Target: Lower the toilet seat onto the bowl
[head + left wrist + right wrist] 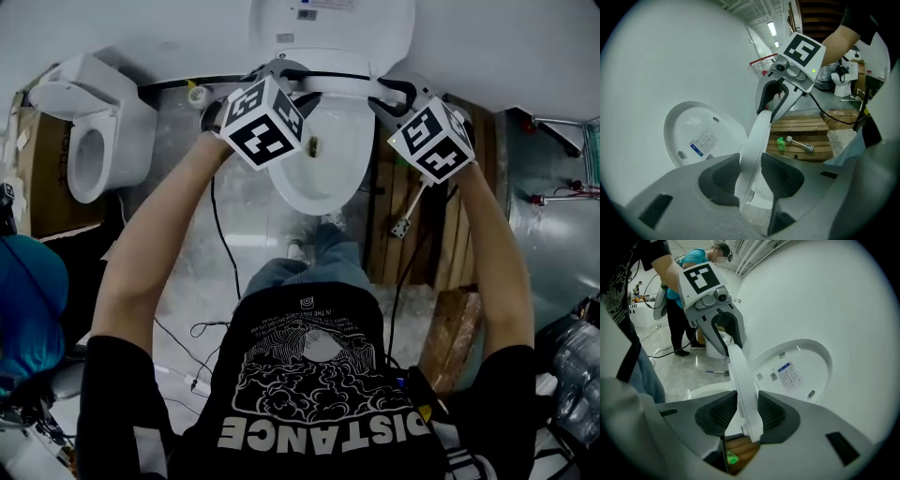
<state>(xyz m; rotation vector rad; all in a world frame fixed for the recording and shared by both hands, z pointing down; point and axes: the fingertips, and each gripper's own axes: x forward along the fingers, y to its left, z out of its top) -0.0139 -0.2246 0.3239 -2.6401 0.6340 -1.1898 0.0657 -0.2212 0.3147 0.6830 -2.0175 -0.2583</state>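
The white toilet seat [330, 82] stands raised on edge over the bowl [323, 164], a little off the upright lid [328, 28] that leans on the wall. My left gripper [281, 73] clamps the seat's left side, and its dark pads [723, 180] press both faces of the rim [757, 136]. On the seat's right side is my right gripper [398, 94], with the rim [740, 376] squeezed between its pads [772, 412]. Each gripper view shows the other gripper across the seat, the right gripper [776, 96] in one and the left gripper [727, 333] in the other. The lid's underside carries a label [790, 375].
A second white toilet [89, 131] stands at the left. A wooden pallet [441, 234] lies right of the bowl, with a small green-tipped tool [797, 143] on it. Black cables [220, 244] trail over the floor. A person in blue [28, 309] stands at the far left.
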